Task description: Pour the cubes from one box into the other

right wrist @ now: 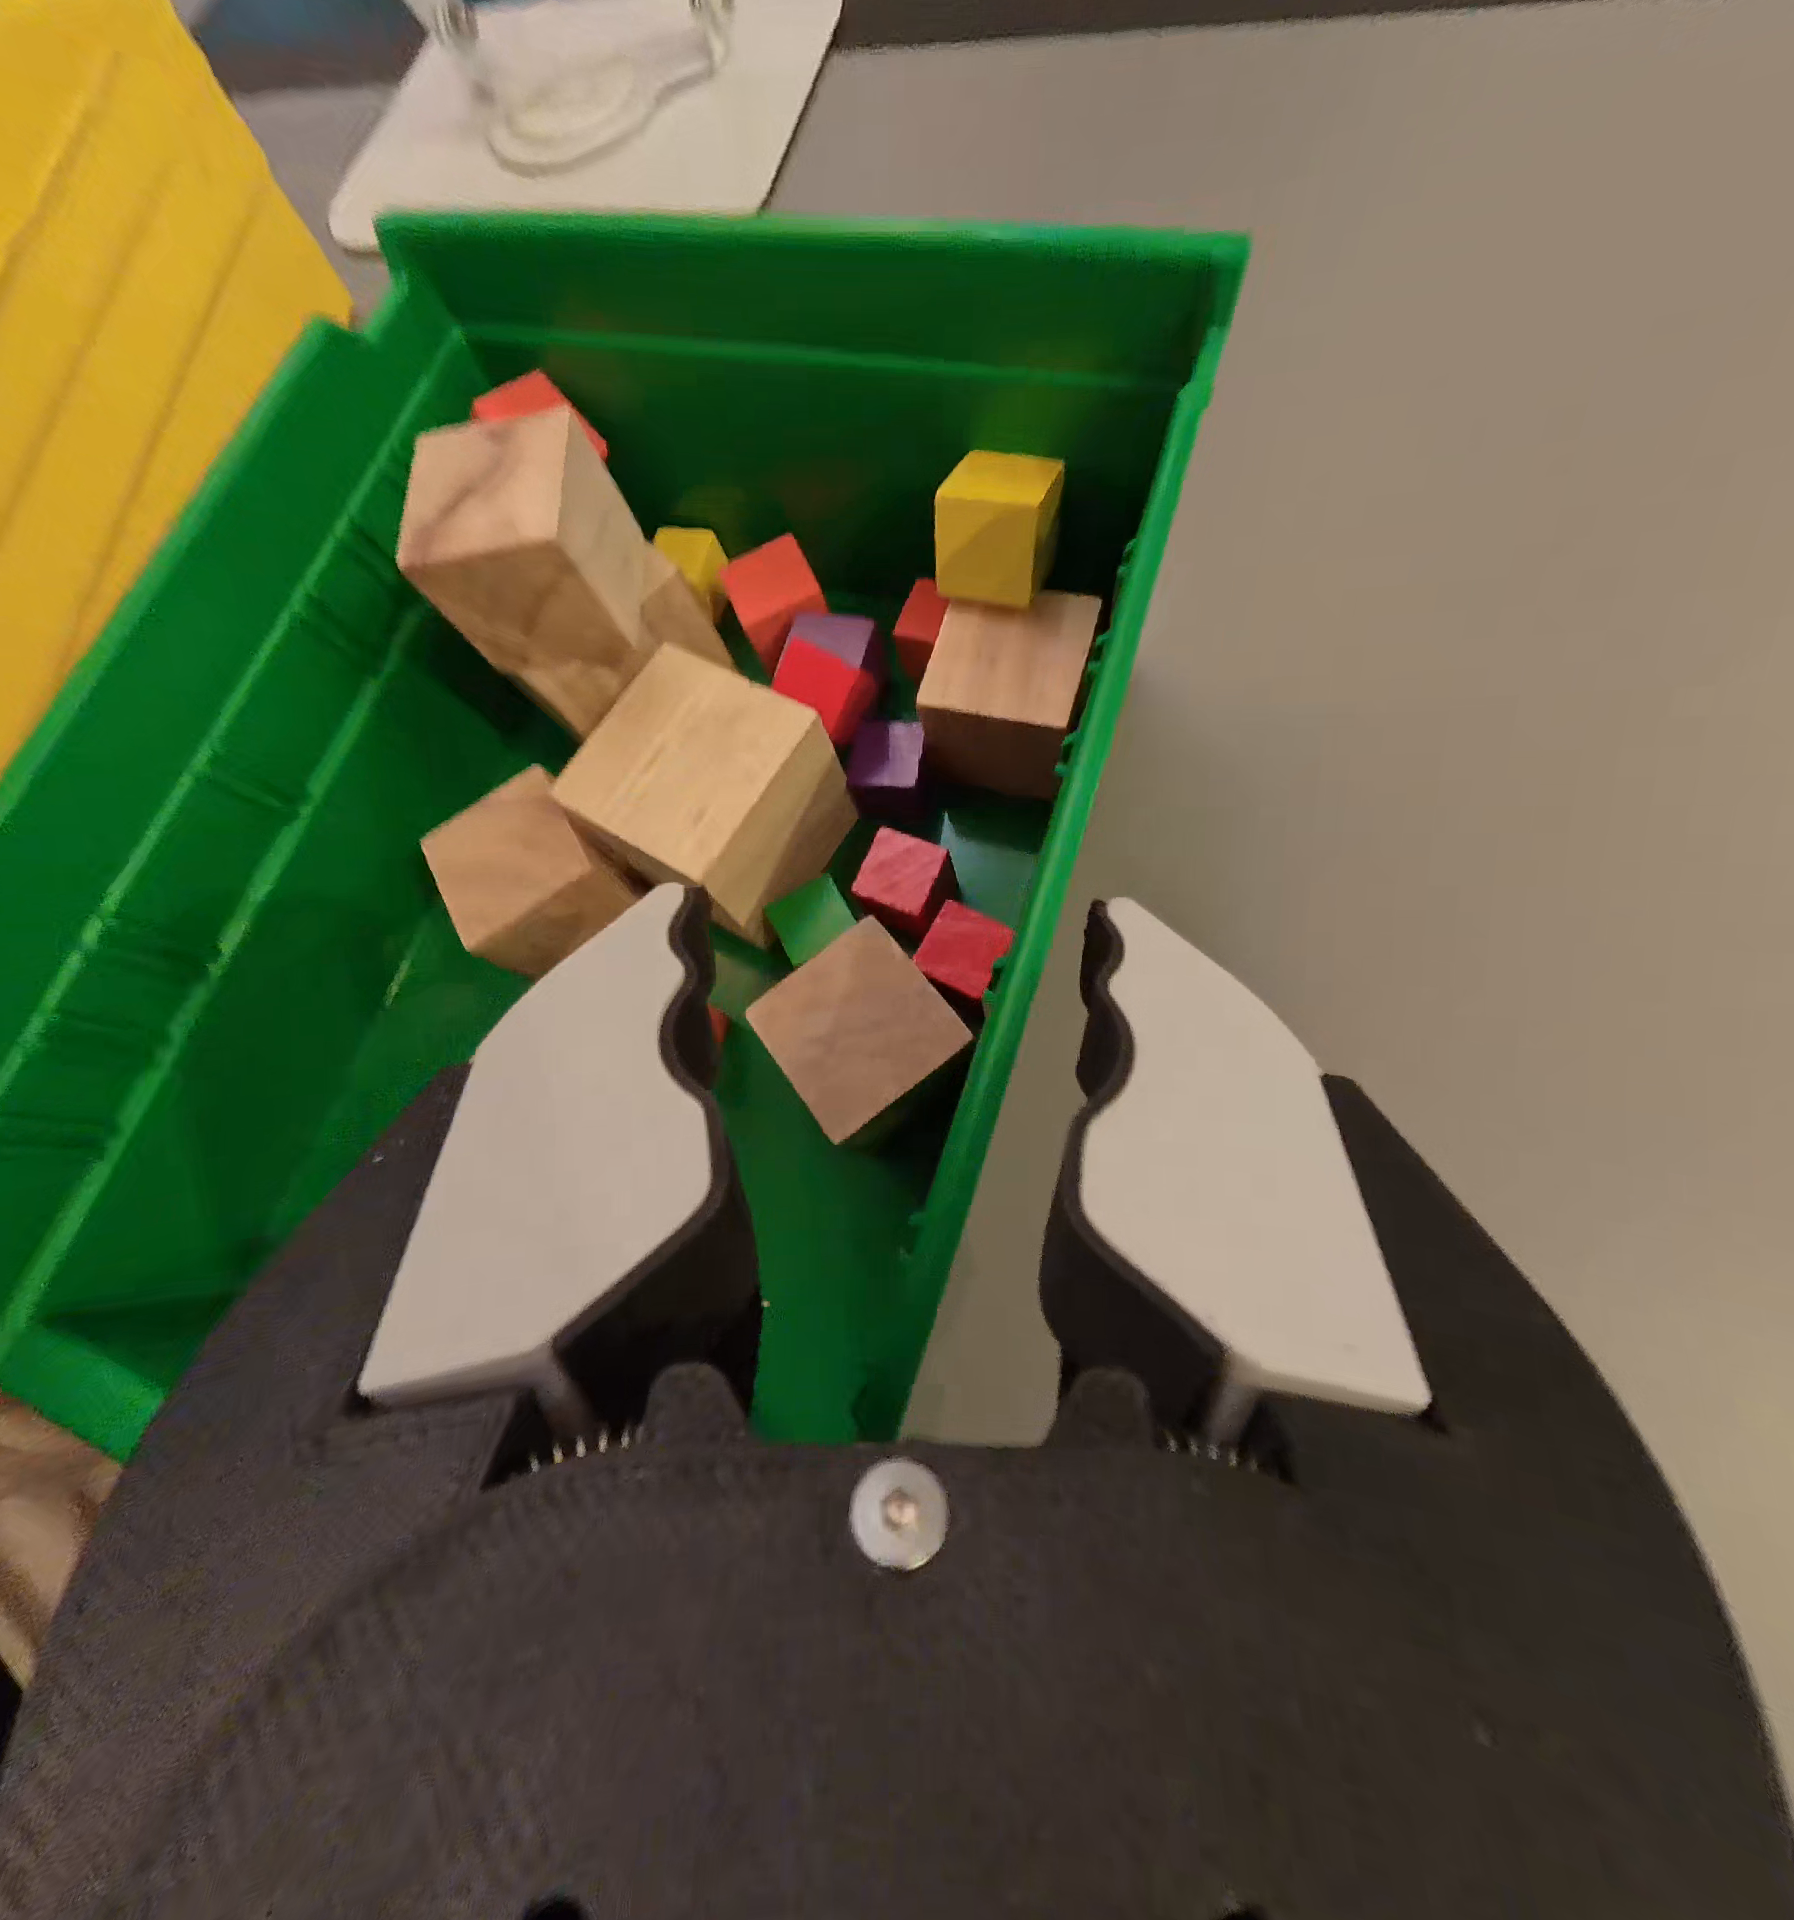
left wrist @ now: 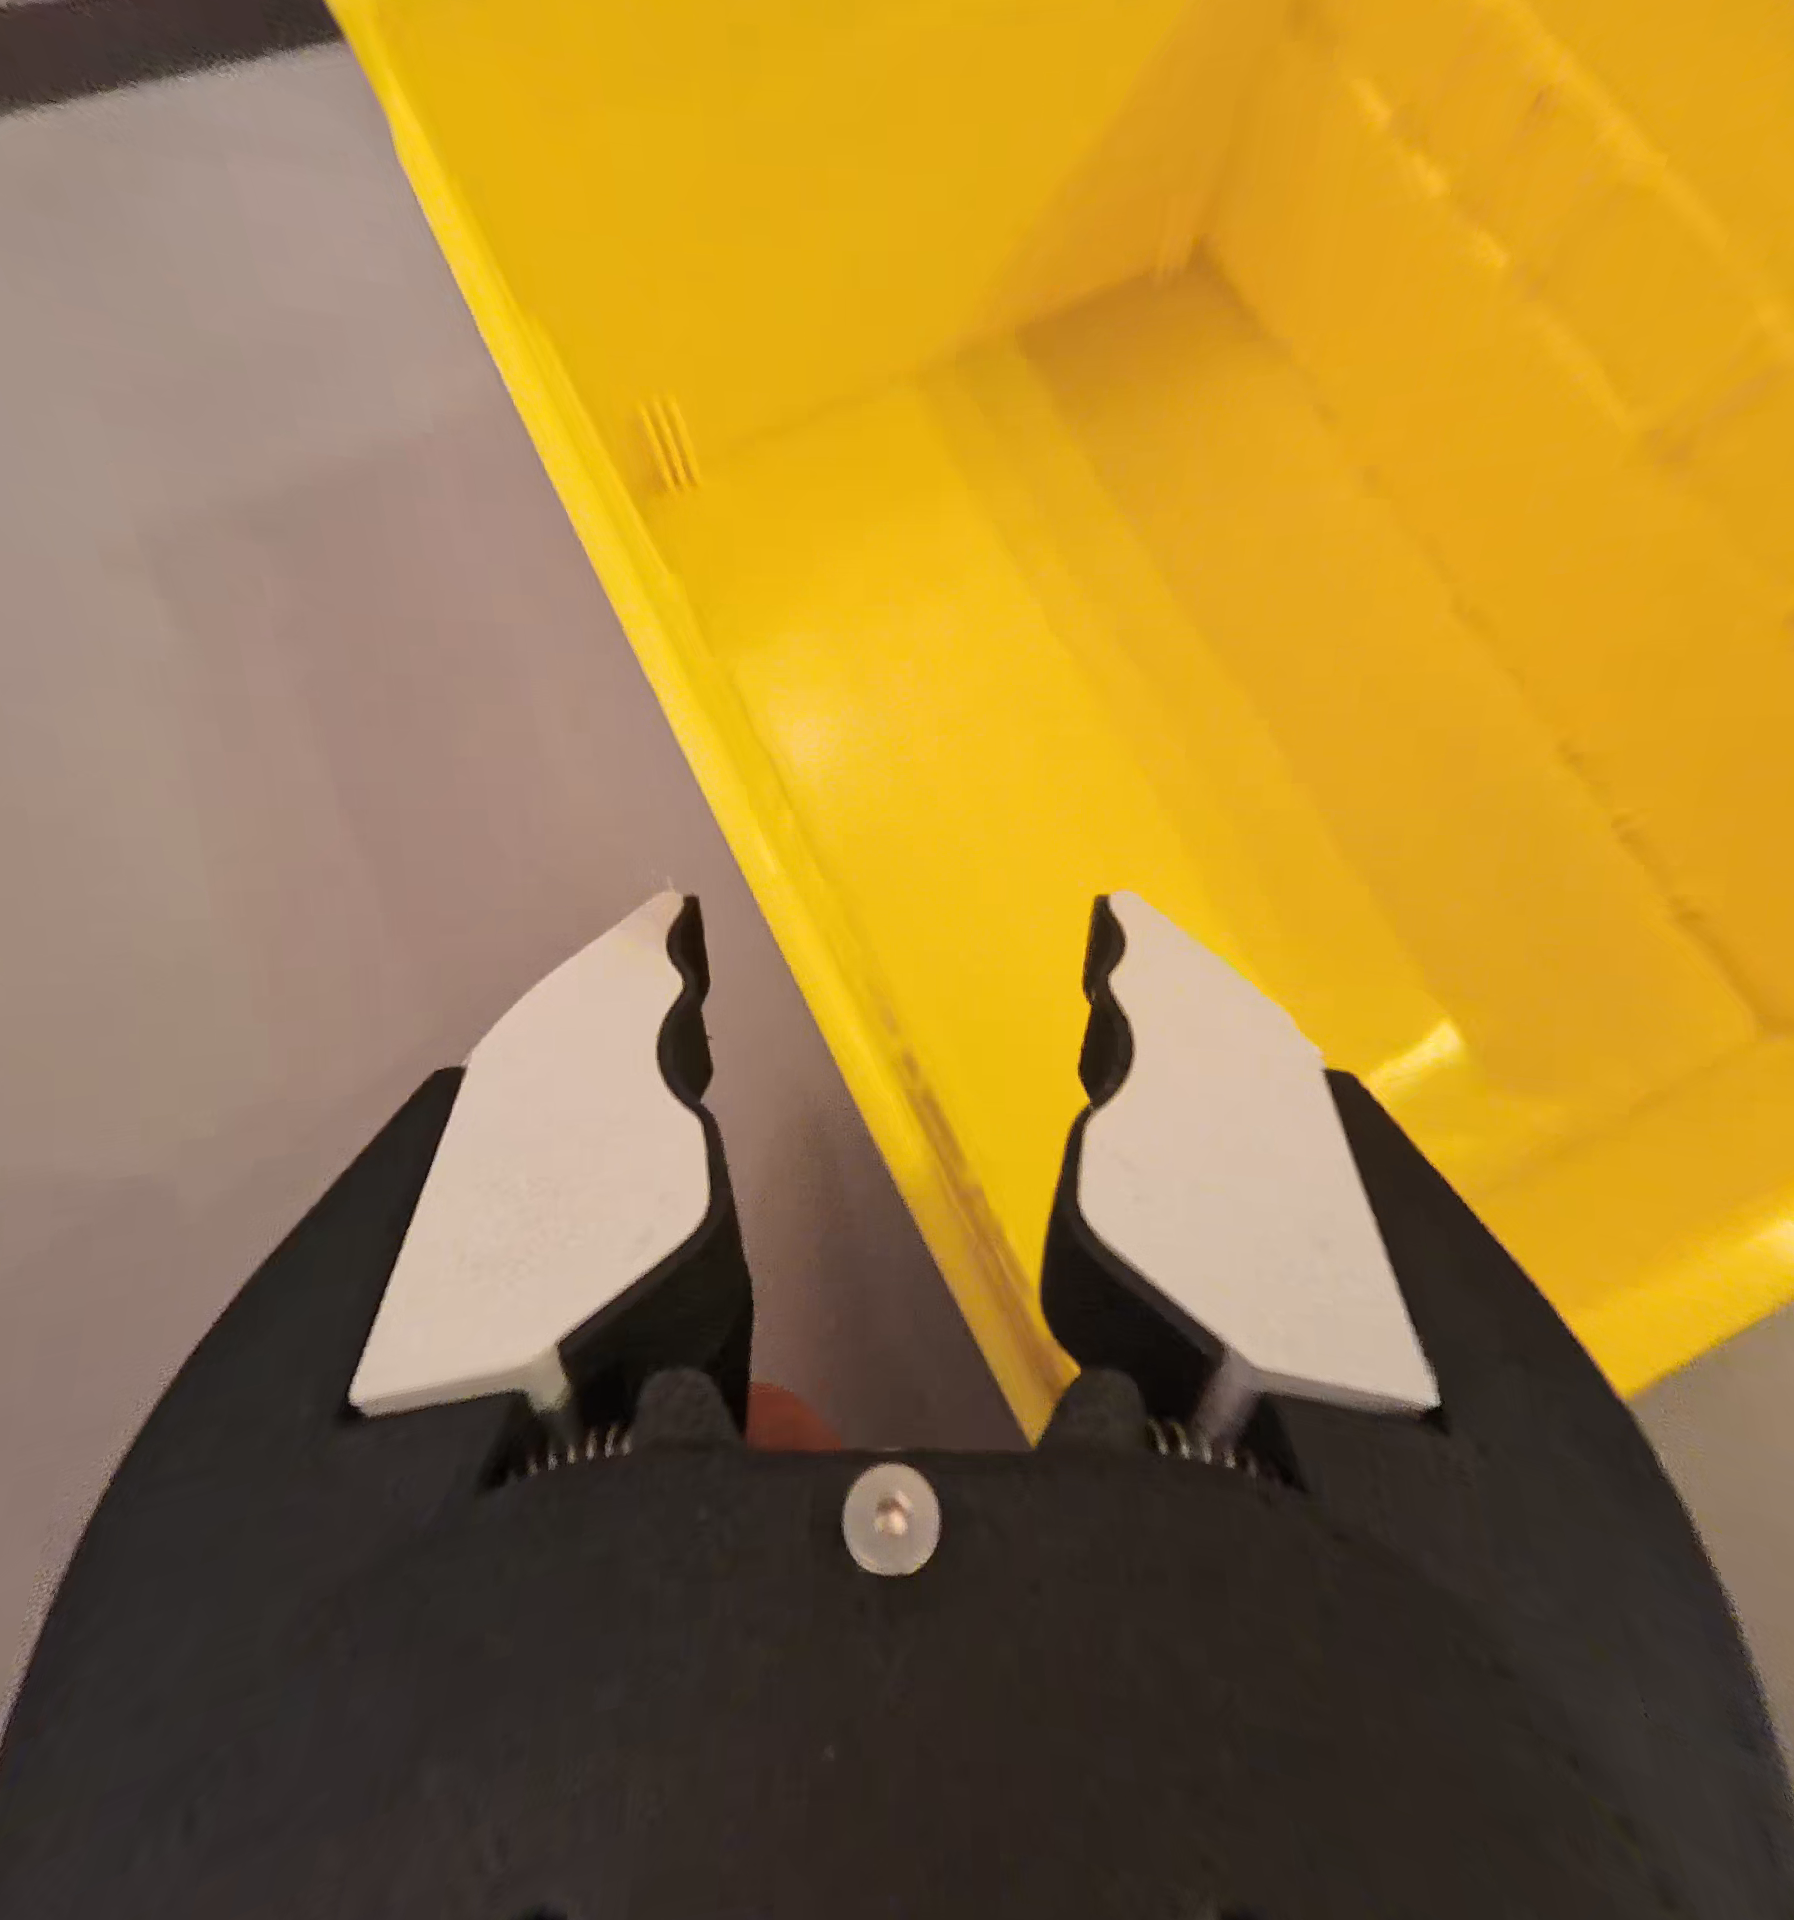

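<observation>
Right gripper fingers straddle, spread, the long green plastic box's side wall; left gripper likewise astride the empty yellow plastic box, both boxes running lengthwise away.

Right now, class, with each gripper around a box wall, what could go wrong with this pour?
1. The right gripper stands open astride the green box wall, so the box could slip.
2. The wooden cubes are piled high and could tumble onto the table.
3. The left gripper is also open around the yellow box wall.
</observation>
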`<state>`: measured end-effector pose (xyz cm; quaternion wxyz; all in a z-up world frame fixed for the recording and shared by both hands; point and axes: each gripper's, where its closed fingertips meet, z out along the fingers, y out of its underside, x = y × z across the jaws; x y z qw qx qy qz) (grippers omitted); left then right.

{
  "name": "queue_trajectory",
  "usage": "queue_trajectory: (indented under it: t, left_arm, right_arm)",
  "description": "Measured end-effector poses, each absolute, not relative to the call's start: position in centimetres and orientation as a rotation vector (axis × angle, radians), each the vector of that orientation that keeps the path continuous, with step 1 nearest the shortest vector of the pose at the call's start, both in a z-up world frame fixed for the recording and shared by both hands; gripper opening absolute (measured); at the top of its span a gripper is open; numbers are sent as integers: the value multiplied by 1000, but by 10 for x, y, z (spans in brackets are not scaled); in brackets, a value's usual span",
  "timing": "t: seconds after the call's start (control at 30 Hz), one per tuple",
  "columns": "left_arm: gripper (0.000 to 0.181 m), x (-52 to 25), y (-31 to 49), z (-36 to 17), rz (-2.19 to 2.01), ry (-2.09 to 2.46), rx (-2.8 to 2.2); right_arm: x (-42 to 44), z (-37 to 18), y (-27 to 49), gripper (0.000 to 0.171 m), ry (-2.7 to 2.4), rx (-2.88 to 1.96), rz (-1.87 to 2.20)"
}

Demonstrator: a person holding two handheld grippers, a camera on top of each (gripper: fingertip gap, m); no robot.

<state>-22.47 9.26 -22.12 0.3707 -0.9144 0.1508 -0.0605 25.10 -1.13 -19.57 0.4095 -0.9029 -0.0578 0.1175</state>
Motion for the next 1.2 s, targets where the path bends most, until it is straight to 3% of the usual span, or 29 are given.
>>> queue_trajectory:
  t: [0.07, 0.17, 0.53, 0.73, 1.07, 1.2]
  left_arm:
    - [63, -229, 81, -230, -140, 367, -2358]
    - [35, -222, 70, -234, -236, 337, -2382]
    - [28, -241, 72, -213, -290, 270, -2298]
    - [28, -270, 67, -185, -310, 197, -2212]
    - [30, -367, 57, -112, -312, -78, -1992]
    - [30, -381, 50, -87, -350, -123, -1919]
  right_arm:
    - [249, -203, -13, 61, -188, -2306, 276]
    - [247, -208, -16, 48, -204, -2327, 315]
    - [248, -212, -10, 14, -117, -2354, 266]
    - [200, -212, 8, 12, -97, -2333, 386]
    - [71, -205, 57, 33, -154, -2245, 573]
    - [-4, -200, 69, 59, -271, -2203, 675]
